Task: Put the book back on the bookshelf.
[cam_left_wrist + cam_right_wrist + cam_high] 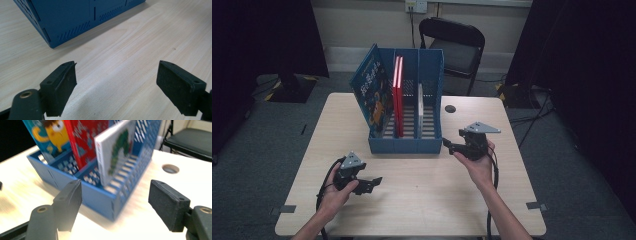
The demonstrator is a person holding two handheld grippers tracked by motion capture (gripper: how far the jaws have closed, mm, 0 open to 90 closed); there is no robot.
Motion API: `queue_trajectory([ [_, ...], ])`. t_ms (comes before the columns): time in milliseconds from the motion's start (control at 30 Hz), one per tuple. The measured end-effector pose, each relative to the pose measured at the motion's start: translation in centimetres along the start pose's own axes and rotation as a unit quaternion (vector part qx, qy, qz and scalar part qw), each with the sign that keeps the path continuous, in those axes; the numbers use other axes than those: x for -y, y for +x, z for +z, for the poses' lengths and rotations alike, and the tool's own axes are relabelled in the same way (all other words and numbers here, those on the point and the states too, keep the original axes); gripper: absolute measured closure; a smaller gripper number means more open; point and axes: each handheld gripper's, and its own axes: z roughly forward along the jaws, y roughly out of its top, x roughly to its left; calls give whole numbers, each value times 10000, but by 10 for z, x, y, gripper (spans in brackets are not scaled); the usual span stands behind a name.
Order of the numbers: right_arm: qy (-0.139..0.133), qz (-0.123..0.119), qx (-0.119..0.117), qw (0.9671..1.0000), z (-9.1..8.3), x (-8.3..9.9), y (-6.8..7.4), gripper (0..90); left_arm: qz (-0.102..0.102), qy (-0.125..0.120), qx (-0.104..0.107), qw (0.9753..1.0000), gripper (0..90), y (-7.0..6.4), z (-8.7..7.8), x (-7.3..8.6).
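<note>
Jaws are gaping wide on both grippers; I'm aiming the right gripper (113, 202) at the rack (105, 197) corner, white book (112, 152) just beyond.

Each black hand-held gripper (371, 183) carries a grey three-cornered plate, black cable and thick rectangular pads.

Three books (399, 95) upright in rack (404, 145), mid-table (437, 195).

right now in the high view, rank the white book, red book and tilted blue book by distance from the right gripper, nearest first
Measured from the right gripper:
1. White book, in the rack's right slot.
2. Red book, in the middle slot.
3. Blue picture book, leaning out at the rack's left end.
</note>
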Motion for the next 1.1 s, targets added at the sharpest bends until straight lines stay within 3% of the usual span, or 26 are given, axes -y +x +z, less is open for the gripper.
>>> queue_trajectory([
  [167,35,211,147,9997,-20,24,-11,259,3,9,-2,10000,162,-1,0,0],
  [633,459,243,512,9973,-61,76,-24,207,-68,64,-82,9999,162,1,3,2],
  [933,959,476,771,9913,-78,113,-41,196,-26,197,-112,9997,162,4,7,4],
  [1100,1093,740,771,9883,-74,117,-46,175,-5,221,-106,9997,162,3,9,5],
])
